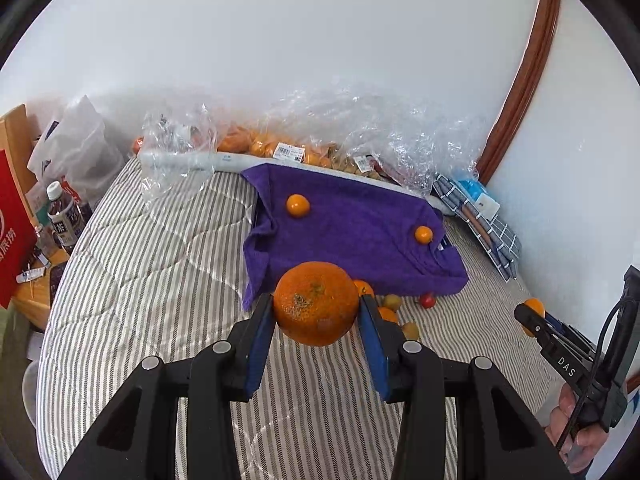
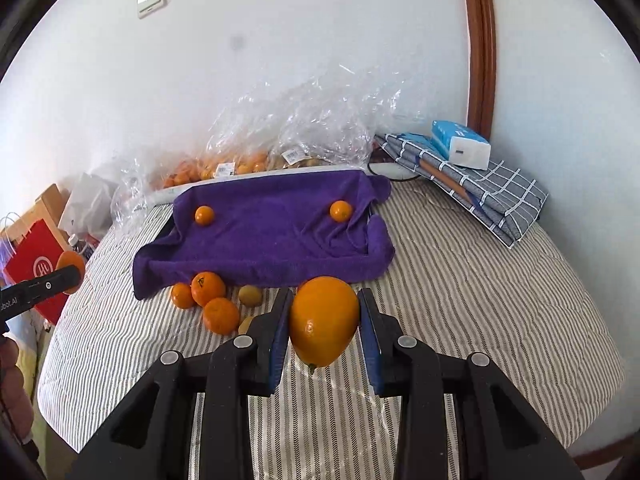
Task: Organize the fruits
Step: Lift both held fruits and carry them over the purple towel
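1. Left tongs (image 1: 316, 308): closed on a large orange (image 1: 316, 304), blue pads against both flanks; fruit held clear above the striped bed (image 1: 160, 280), rind scuffed with dark specks
2. Right tongs (image 2: 324, 320): closed on a smooth yellow-orange oval fruit (image 2: 323, 320), stem end pointing down; also held above the bed
3. Purple towel (image 2: 272, 232): draped over a shallow tray near the wall, edges slumped; the likely sorting place, in my judgement
4. On the towel: two small oranges, one toward the left end (image 2: 204, 215), one toward the right end (image 2: 340, 211), well apart
5. Loose fruit on the bed, just beside the towel's near edge: three oranges clustered together (image 2: 208, 300), two small yellowish fruits (image 2: 250, 295); a small red fruit (image 1: 427, 300) shows in the left view
6. Behind the tray: clear plastic bags (image 2: 312, 128) with more oranges, price labels showing
7. Handling note, step in hand (judged): both fruits appear bound for the towel. Carry each over the raised near fold, lower until it touches cloth, then part the tongs gently; round fruit will roll on a slack towel, so set it in a hollow and next to its own kind
8. Caution: keep the two tongs apart over the towel, and avoid nudging the fruit already there
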A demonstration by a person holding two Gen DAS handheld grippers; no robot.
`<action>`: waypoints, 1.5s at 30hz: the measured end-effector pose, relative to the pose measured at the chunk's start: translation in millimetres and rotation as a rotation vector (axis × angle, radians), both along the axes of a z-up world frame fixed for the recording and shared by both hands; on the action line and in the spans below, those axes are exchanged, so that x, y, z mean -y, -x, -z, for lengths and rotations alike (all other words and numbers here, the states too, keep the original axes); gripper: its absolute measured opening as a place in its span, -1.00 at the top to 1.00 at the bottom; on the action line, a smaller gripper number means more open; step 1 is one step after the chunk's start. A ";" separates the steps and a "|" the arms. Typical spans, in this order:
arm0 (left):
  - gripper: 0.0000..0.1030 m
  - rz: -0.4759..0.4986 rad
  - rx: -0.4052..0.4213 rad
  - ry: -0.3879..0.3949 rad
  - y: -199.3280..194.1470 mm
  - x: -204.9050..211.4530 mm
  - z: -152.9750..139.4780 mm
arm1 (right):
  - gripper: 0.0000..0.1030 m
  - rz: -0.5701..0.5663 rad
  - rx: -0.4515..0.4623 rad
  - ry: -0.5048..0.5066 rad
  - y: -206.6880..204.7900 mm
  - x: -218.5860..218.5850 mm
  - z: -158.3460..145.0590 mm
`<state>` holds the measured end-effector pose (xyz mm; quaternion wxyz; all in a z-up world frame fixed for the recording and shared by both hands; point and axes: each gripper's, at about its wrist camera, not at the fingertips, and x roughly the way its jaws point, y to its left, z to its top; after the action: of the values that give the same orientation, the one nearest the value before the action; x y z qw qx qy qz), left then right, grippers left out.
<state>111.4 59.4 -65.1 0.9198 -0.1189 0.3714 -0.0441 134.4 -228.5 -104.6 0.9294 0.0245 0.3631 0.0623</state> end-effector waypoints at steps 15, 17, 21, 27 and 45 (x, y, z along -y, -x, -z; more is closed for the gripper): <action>0.22 0.007 0.020 0.013 -20.1 2.3 -3.4 | 0.36 0.004 0.025 0.014 -21.6 -6.2 -14.2; 0.22 0.003 0.019 0.006 -24.4 2.9 -1.9 | 0.36 0.000 0.032 0.014 -25.5 -8.8 -14.6; 0.22 0.004 0.004 0.020 -34.4 2.1 3.6 | 0.36 -0.007 0.030 0.003 -36.6 -13.5 -13.0; 0.22 -0.003 0.003 0.000 -55.1 2.9 10.2 | 0.36 -0.012 0.036 0.009 -58.3 -16.4 -10.3; 0.22 -0.035 -0.072 0.042 -144.0 8.1 60.3 | 0.36 -0.016 -0.053 -0.017 -154.7 -6.0 44.4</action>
<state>255.4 51.3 -125.4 0.9036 -0.1464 0.4013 -0.0315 289.1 -222.4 -149.0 0.9186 0.0308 0.3873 0.0721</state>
